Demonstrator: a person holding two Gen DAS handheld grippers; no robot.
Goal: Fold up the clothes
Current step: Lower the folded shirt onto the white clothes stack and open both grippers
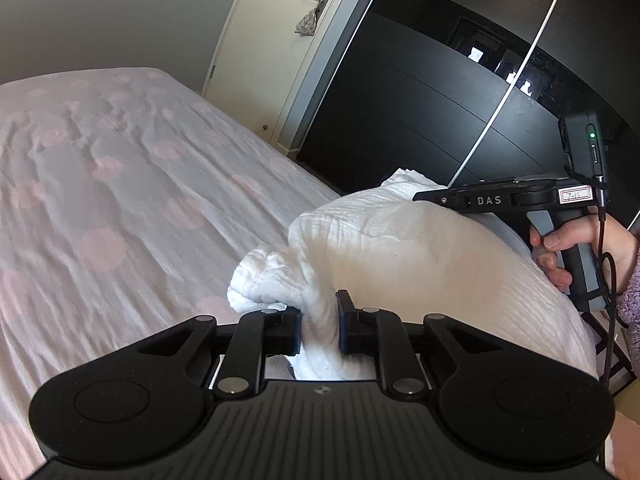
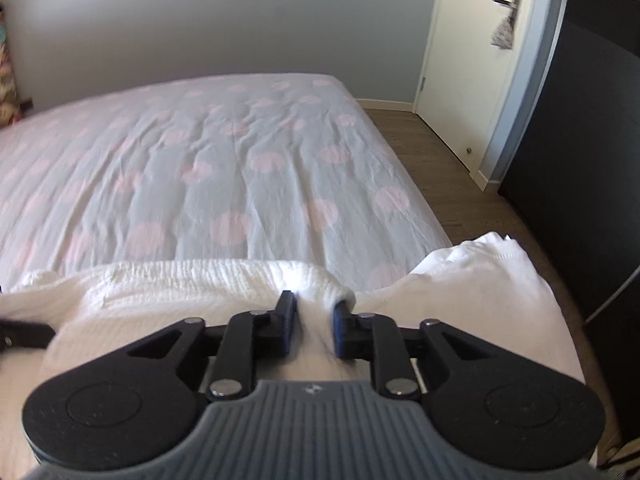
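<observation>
A white crinkled garment [image 1: 400, 256] is held up between both grippers over the near edge of the bed. My left gripper [image 1: 319, 320] is shut on a bunched edge of it, with cloth squeezed between the blue pads. In the left wrist view the right gripper's body [image 1: 492, 200] shows at the right, held by a hand [image 1: 560, 248], its fingertips hidden behind the cloth. In the right wrist view my right gripper [image 2: 315, 322] is shut on the white garment [image 2: 180, 292], which stretches left and drapes down to the right.
The bed [image 2: 224, 168] with a white sheet with pink dots spreads ahead. A dark wardrobe [image 1: 440, 92] stands to the right, a white door [image 2: 480, 60] beyond it, with wood floor [image 2: 448, 172] between bed and wardrobe.
</observation>
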